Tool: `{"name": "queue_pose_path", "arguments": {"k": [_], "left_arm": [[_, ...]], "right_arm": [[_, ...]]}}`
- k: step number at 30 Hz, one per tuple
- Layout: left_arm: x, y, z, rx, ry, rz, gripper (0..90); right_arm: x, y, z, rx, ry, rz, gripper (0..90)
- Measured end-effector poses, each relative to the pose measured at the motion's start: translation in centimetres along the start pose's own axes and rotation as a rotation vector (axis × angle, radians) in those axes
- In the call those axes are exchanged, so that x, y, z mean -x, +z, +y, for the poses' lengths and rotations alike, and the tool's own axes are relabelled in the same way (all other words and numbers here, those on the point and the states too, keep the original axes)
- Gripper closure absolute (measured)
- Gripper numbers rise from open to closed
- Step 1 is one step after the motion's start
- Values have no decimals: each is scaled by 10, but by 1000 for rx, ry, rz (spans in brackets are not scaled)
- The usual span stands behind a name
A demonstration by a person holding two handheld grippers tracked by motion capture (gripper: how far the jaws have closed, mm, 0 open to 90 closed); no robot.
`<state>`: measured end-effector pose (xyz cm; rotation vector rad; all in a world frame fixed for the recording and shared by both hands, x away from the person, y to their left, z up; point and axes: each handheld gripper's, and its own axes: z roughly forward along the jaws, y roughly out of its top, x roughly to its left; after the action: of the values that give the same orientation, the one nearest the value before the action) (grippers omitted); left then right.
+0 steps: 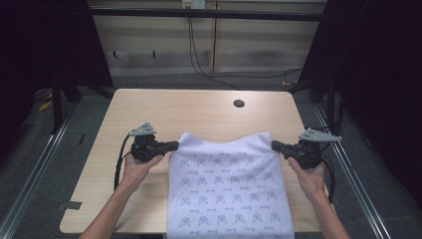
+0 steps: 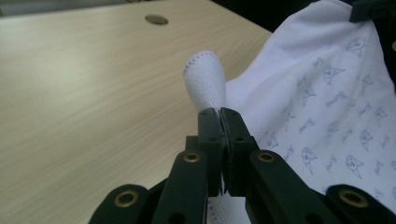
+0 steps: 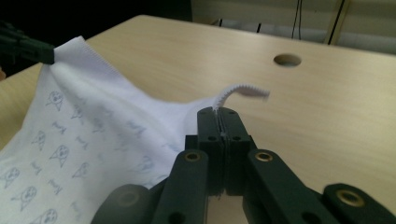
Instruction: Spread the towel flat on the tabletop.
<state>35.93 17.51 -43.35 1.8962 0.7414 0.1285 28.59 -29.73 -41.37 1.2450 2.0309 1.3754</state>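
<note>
Currently the left tongs (image 1: 175, 145) lie level above the bench (image 1: 149, 109), pointing toward the middle, with the person's left hand (image 1: 141, 165) wrapped round the body from below and the forearm entering from the bottom edge. A grey three-cornered plate (image 1: 144, 130) sits on top, and a black cable (image 1: 118, 164) loops down beside the wrist. The jaws are clenched on the far left corner of the white cloth (image 1: 226, 184); in the left gripper view the pinched hem (image 2: 204, 81) stands up as a small rolled tab just past the jaw tips.

The cloth carries a repeated pale blue print. Its far edge is lifted off the bench and sags slightly between the two grips; the near part lies flat and runs over the near edge of the bench.

The right tongs (image 1: 274, 145) mirror the left, level and pointing inward, held by the right hand (image 1: 309, 178) with the forearm coming up from the bottom right. Their jaws are clenched on the far right corner of the cloth; in the right gripper view a thin strip of hem (image 3: 243, 91) curls out beyond the tips.

A round hole (image 1: 239, 103) is set in the bench beyond the cloth, well apart from it. Cables (image 1: 199, 59) hang down the wall panel behind. Metal rails (image 1: 40, 154) run along the floor on both sides. Nothing stands between the tongs and the cloth.
</note>
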Motion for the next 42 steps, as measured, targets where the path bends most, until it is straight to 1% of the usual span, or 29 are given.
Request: {"name": "queue_pose_path", "arguments": {"k": [2, 4, 7, 8, 9, 11, 13, 14, 15, 17, 18, 19, 20, 21, 22, 23, 24, 25, 27, 28, 31, 32, 33, 34, 35, 36, 38, 40, 42], "left_arm": [[2, -9, 10, 32, 19, 10, 880], [2, -18, 24, 65, 33, 31, 880], [-4, -28, 45, 119, 40, 71, 880], [-7, -30, 53, 130, 43, 85, 880], [-10, -31, 62, 144, 37, 97, 880], [-15, -30, 73, 151, 27, 111, 878], [-21, -25, 80, 148, 19, 125, 863], [-25, -22, 80, 148, 6, 140, 823], [-29, -20, 79, 146, -14, 156, 779], [-37, -17, 71, 133, -52, 159, 761], [-39, -14, 65, 101, -53, 167, 746], [-40, -11, 58, 66, -41, 166, 763], [-40, -9, 49, 51, -42, 166, 769], [-41, -9, 44, 45, -52, 156, 769], [-41, -7, 38, 29, -55, 146, 774], [-41, -6, 31, 12, -54, 146, 777], [-41, -4, 25, -3, -57, 141, 778], [-39, -1, 18, -29, -55, 129, 780], [-34, 5, 7, -54, -51, 95, 779], [-31, 8, 1, -65, -48, 85, 779], [-24, 23, -14, -100, -43, 60, 790], [-21, 28, -19, -103, -42, 43, 807], [-17, 34, -24, -119, -46, 11, 827], [-15, 37, -27, -131, -36, 0, 846], [-12, 42, -31, -154, -25, -14, 857], [-9, 46, -34, -179, -14, -22, 860], [-4, 51, -37, -205, -12, -45, 860], [0, 54, -40, -206, -11, -59, 840], [5, 58, -44, -226, -1, -70, 810]], "right_arm": [[2, -8, 13, 34, -7, -12, 896], [4, -13, 27, 64, -16, -22, 896], [7, -16, 49, 109, -33, -36, 896], [9, -16, 56, 124, -29, -44, 896], [12, -14, 63, 139, -28, -44, 896], [18, -9, 74, 159, -32, -61, 896], [26, 1, 80, 162, -23, -68, 895], [31, 7, 80, 162, -7, -74, 896], [37, 14, 78, 150, 6, -83, 895], [50, 28, 67, 98, 25, -124, 887], [57, 34, 59, 63, 37, -131, 859], [65, 40, 50, 26, 71, -133, 789], [74, 45, 41, -22, 120, -115, 729], [78, 46, 29, -56, 105, -165, 726], [81, 45, 23, -62, 103, -176, 723], [85, 44, 16, -65, 128, -157, 708], [85, 42, 10, -78, 132, -160, 702], [84, 39, 6, -89, 117, -163, 698], [76, 34, 1, -106, 93, -147, 689], [69, 30, -3, -112, 66, -140, 683], [54, 25, -12, -136, 34, -100, 670], [50, 23, -16, -134, 34, -78, 664], [46, 21, -20, -128, 35, -60, 663], [41, 19, -26, -122, 41, -28, 663], [38, 19, -29, -126, 36, -14, 660], [33, 18, -34, -140, 25, -5, 656], [25, 20, -44, -167, 20, 27, 657], [16, 24, -55, -207, 0, 51, 651], [9, 28, -64, -247, -19, 65, 652]]}}
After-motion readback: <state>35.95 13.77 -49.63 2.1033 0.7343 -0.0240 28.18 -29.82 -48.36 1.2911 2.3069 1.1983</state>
